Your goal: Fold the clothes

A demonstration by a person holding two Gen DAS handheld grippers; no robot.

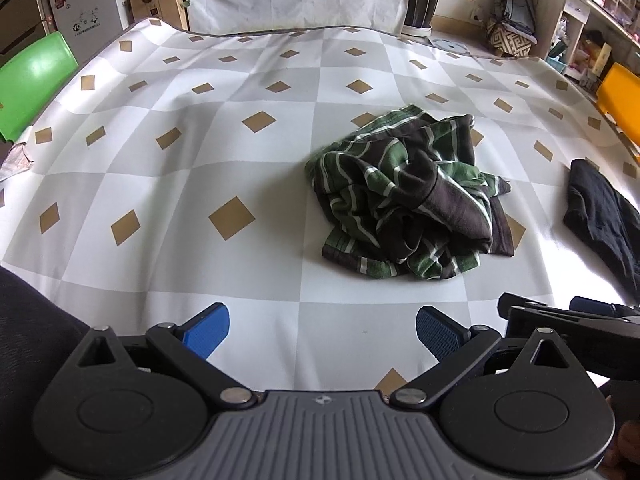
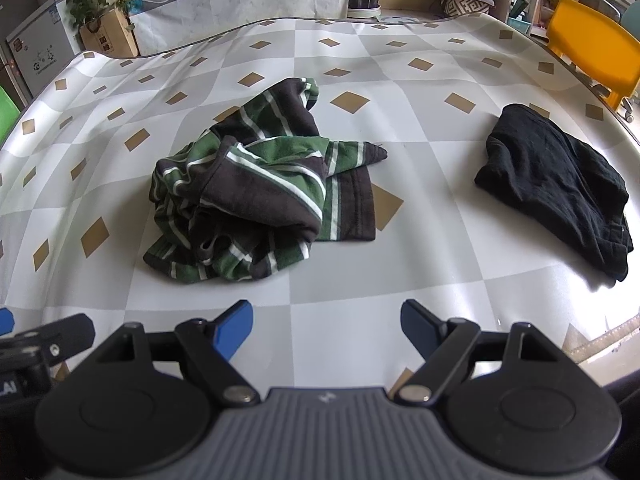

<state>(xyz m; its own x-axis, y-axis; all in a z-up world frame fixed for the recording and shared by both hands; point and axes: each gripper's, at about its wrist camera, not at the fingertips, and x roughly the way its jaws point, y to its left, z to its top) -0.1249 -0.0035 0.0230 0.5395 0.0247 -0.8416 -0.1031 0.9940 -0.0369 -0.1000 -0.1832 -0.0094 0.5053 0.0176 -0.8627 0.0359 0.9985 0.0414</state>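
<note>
While both tools hover above the table, the left gripper (image 1: pixel 322 330) holds its blue pads (image 1: pixel 438 334) wide apart with nothing between them, only bare tablecloth (image 1: pixel 240 140) showing in the gap. Seen from the left wrist, the right gripper (image 1: pixel 568 316) pokes in at about 4 o'clock, close beside the left one. From its own camera the right gripper (image 2: pixel 326 326) also stands spread, its fingers (image 2: pixel 236 326) clear of any cloth.

Out past the left tongs, toward 1 o'clock, lies the striped garment (image 1: pixel 408 196), a crumpled heap of green, dark brown and thin white bands, resting on the checked cloth and touched by neither tool. From the right wrist the same striped garment (image 2: pixel 260 196) sits at roughly 11 o'clock. Well apart from it, at 2 o'clock in that view, a black garment (image 2: pixel 556 188) lies in a loose folded bundle near the table's edge.

Farther off, a green chair (image 1: pixel 32 80) stands at 10 o'clock in the left view, and a yellow chair (image 2: pixel 588 44) at 2 o'clock in the right view.
</note>
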